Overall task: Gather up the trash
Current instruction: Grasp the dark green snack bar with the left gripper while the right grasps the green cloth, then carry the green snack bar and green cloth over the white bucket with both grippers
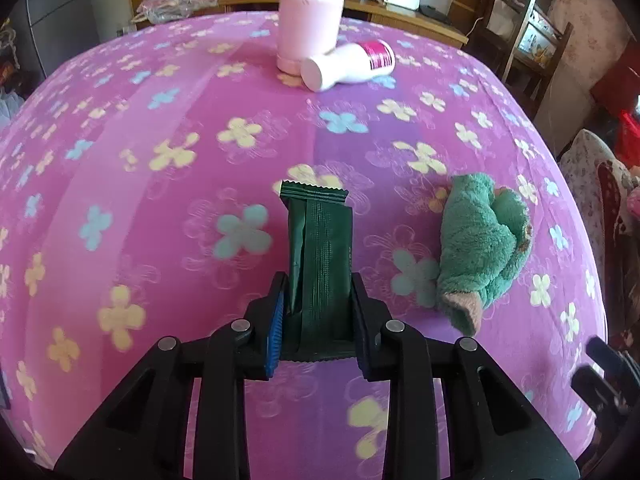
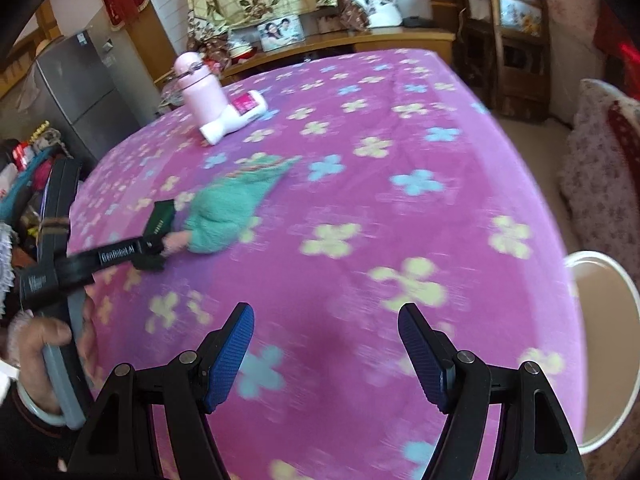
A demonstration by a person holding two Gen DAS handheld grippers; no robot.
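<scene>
1. The left tool [image 1: 318, 300] is clamped on a dark green wrapper [image 1: 320, 248], its blue pads pressing both sides, the packet's crimped end sticking out forward over the tabletop [image 1: 160, 100].
2. Just right of it lies a crumpled teal cloth [image 1: 484, 244] (fluffy, flat on the flowered cover).
3. Further back, a pink bottle [image 1: 310, 16] stands upright with a white bottle [image 1: 348, 66] tipped over against its base.
4. The right tool [image 2: 326, 320] hangs with its pads well apart, holding nothing.
5. A white bin [image 2: 604, 344] sits off the tabletop's right edge.
</scene>
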